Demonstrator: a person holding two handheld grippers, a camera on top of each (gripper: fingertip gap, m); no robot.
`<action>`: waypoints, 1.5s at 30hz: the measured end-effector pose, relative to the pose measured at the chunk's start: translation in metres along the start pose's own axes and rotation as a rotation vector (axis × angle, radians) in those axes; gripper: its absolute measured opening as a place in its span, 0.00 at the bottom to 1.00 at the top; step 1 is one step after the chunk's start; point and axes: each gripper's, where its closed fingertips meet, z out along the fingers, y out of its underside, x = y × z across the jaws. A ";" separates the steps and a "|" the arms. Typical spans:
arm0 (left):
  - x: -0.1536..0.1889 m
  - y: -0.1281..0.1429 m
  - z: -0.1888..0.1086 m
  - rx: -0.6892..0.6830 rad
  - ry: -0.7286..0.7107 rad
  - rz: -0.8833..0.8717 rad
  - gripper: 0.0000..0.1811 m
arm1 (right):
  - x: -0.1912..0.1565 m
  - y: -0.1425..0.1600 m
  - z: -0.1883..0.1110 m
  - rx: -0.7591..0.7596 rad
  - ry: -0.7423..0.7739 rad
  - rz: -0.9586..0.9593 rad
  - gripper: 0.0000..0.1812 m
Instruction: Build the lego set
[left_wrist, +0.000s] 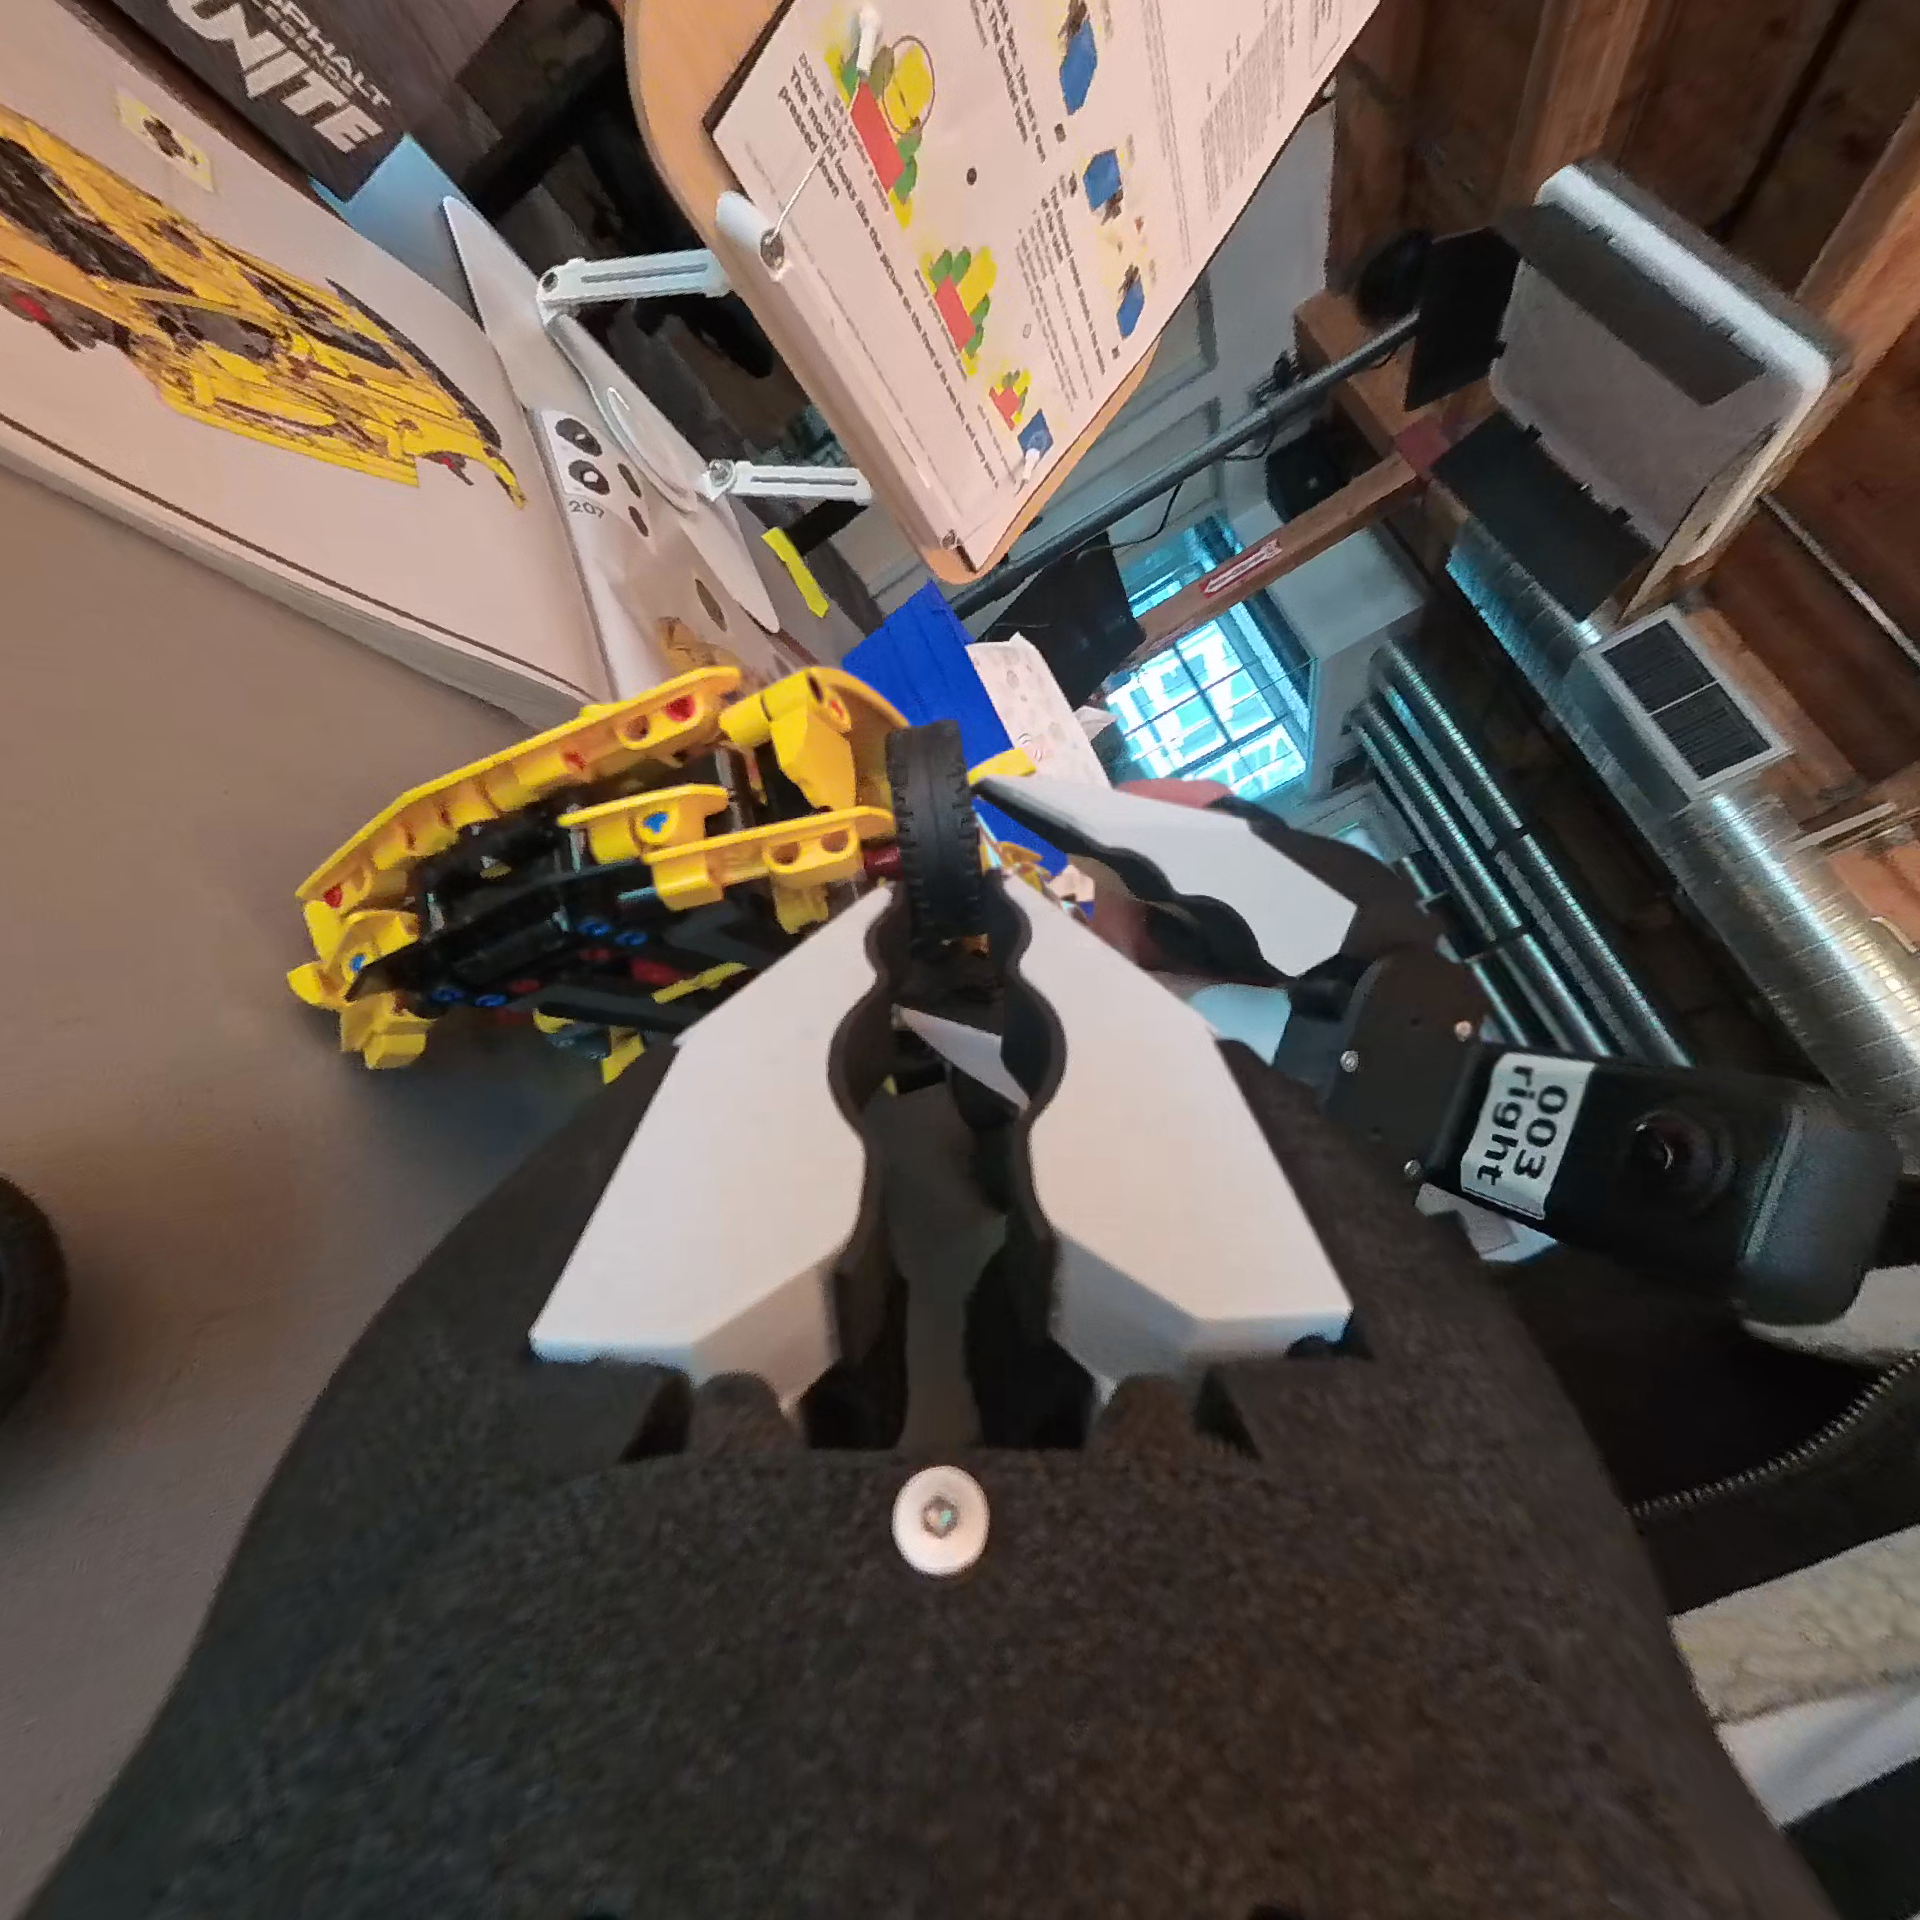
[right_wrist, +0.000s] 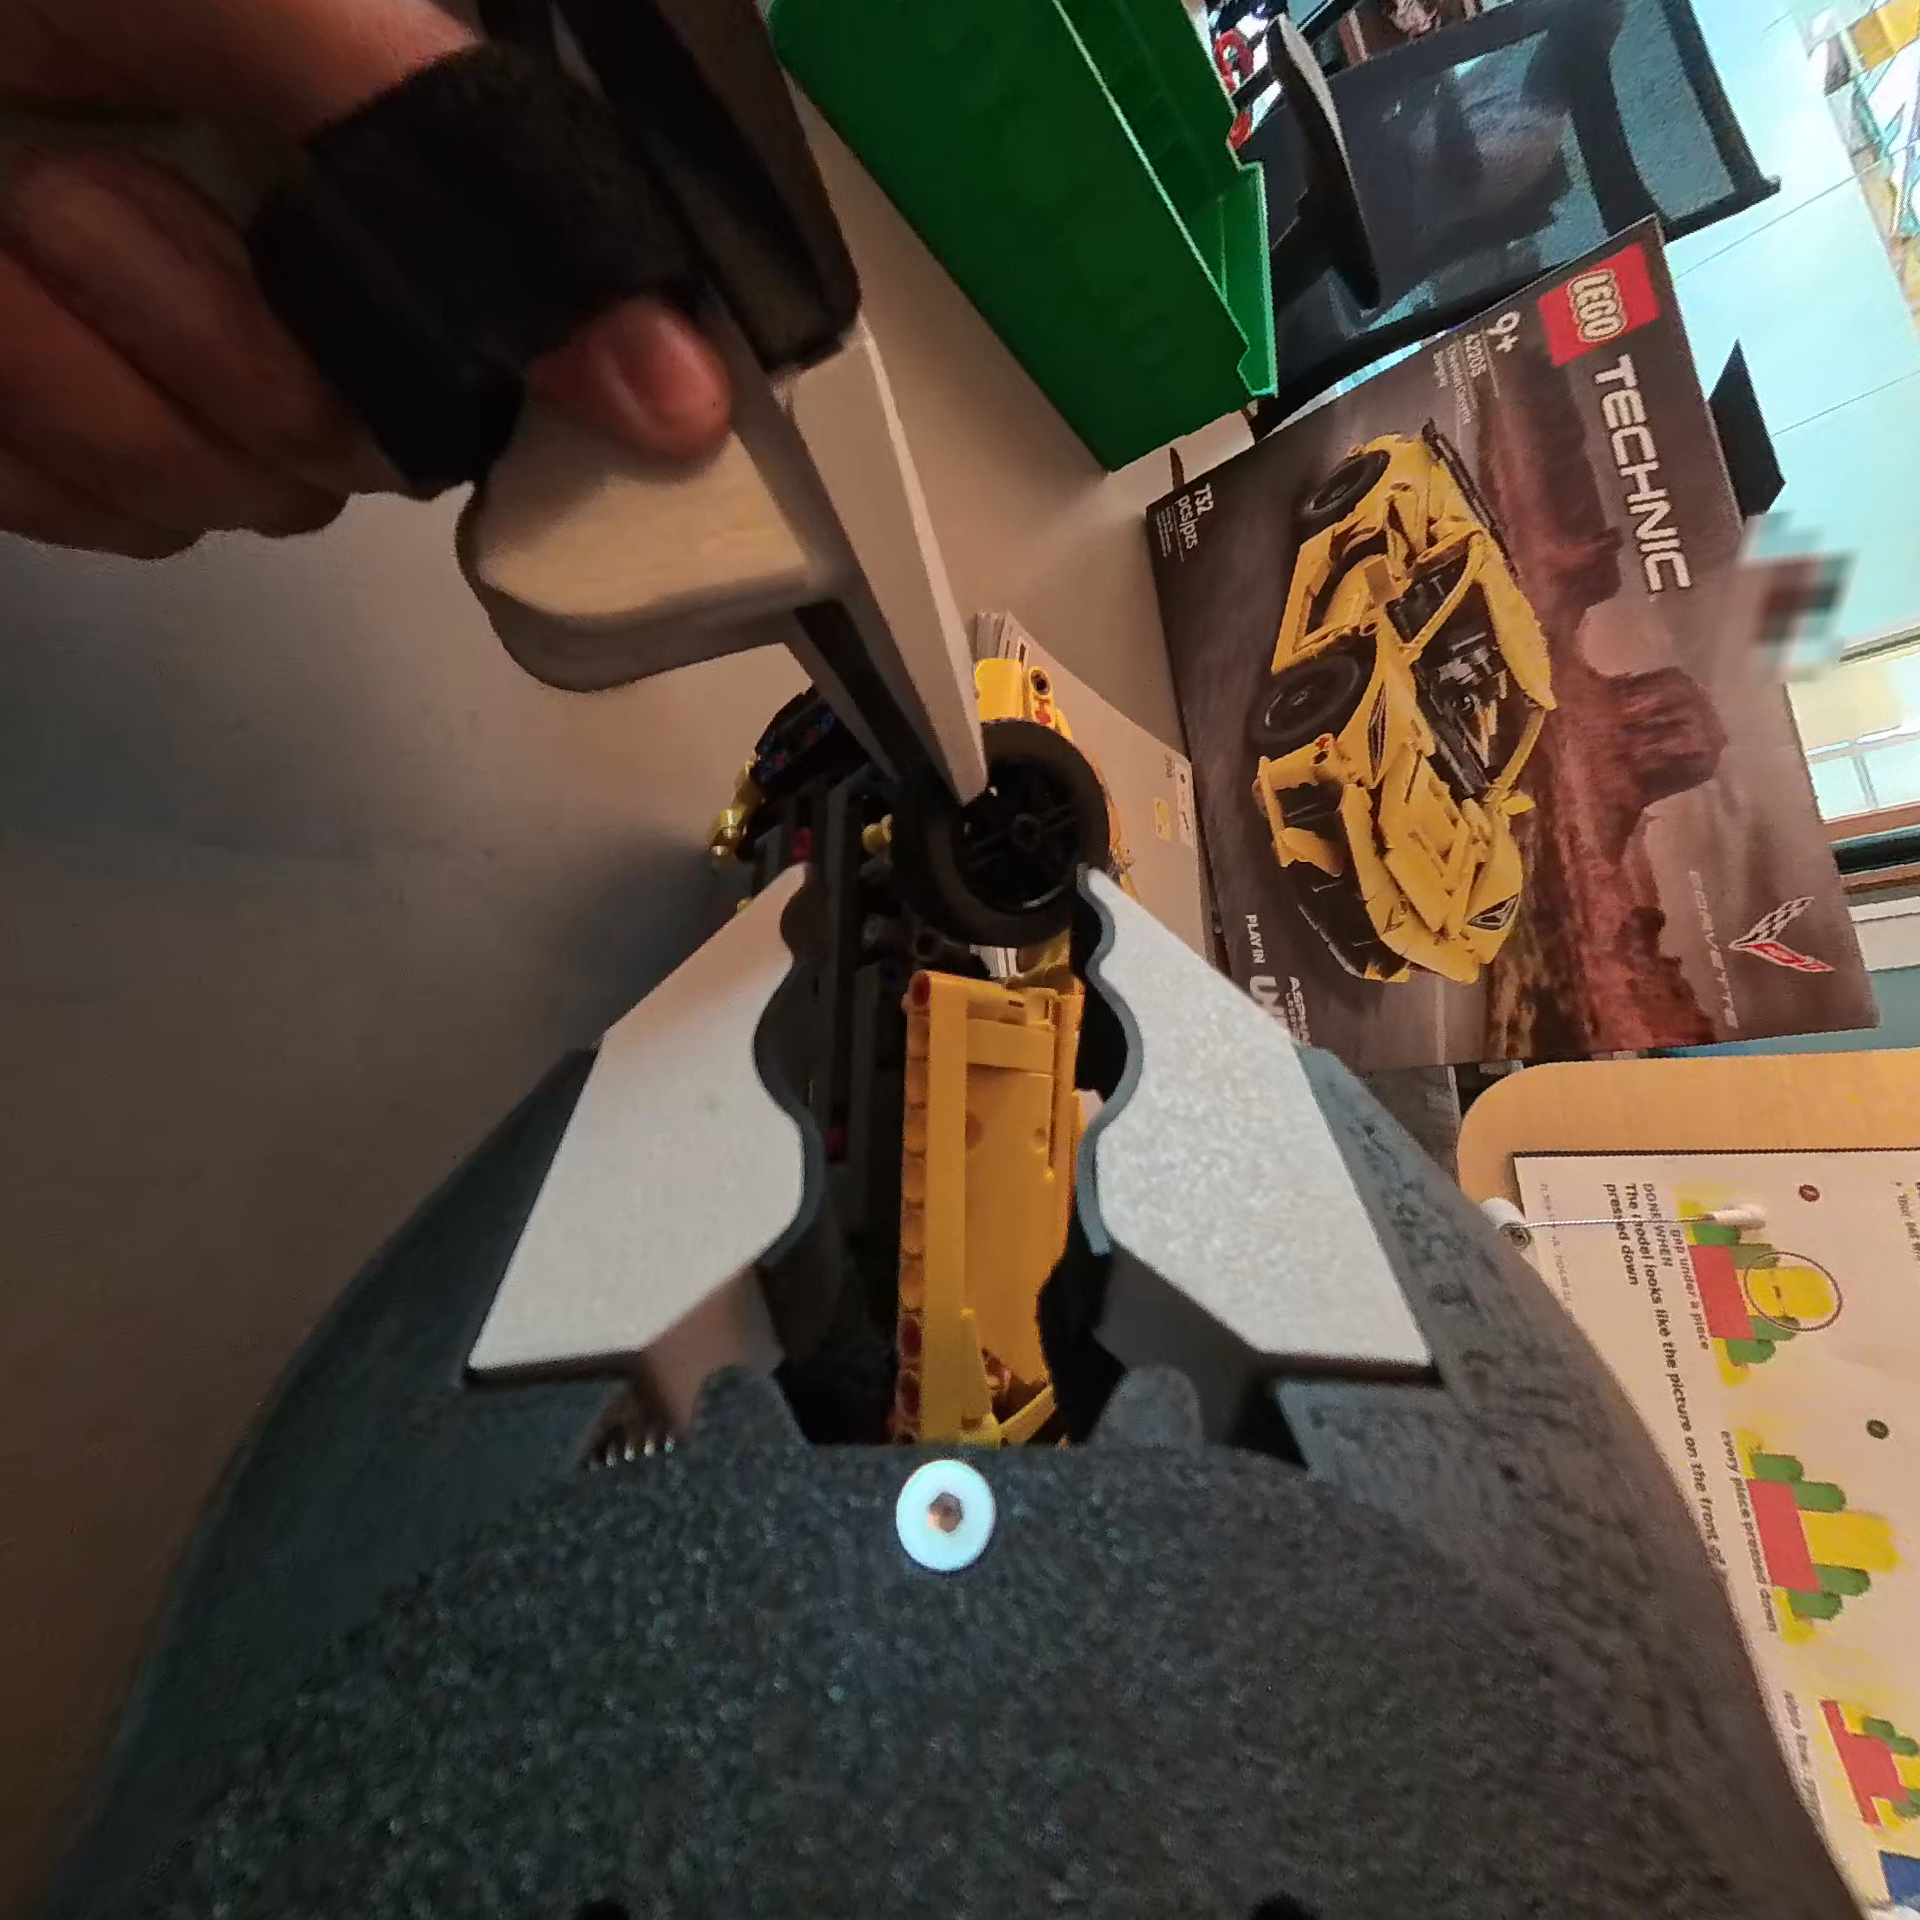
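Grey desk (left_wrist: 187, 935), left gripper (left_wrist: 940, 914) clamping wheel (left_wrist: 935, 821) beside car (left_wrist: 582, 862) held by right gripper (right_wrist: 940, 894); skewed push risks missing axle.

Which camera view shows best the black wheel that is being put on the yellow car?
The right wrist view: the black wheel faces the camera there, so hub and spokes show. The left wrist view shows the same wheel only edge-on, just its tread, held in the left claw beside the yellow car.
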 end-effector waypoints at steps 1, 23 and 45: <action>0.001 0.000 0.000 -0.010 -0.005 -0.001 0.08 | 0.000 -0.001 0.000 0.003 0.001 -0.003 0.26; -0.003 -0.004 0.000 -0.069 -0.065 0.006 0.08 | -0.001 -0.003 -0.001 0.026 0.031 -0.029 0.14; -0.006 -0.005 -0.001 -0.004 0.057 -0.235 0.08 | -0.005 -0.004 -0.002 0.044 -0.001 -0.019 0.16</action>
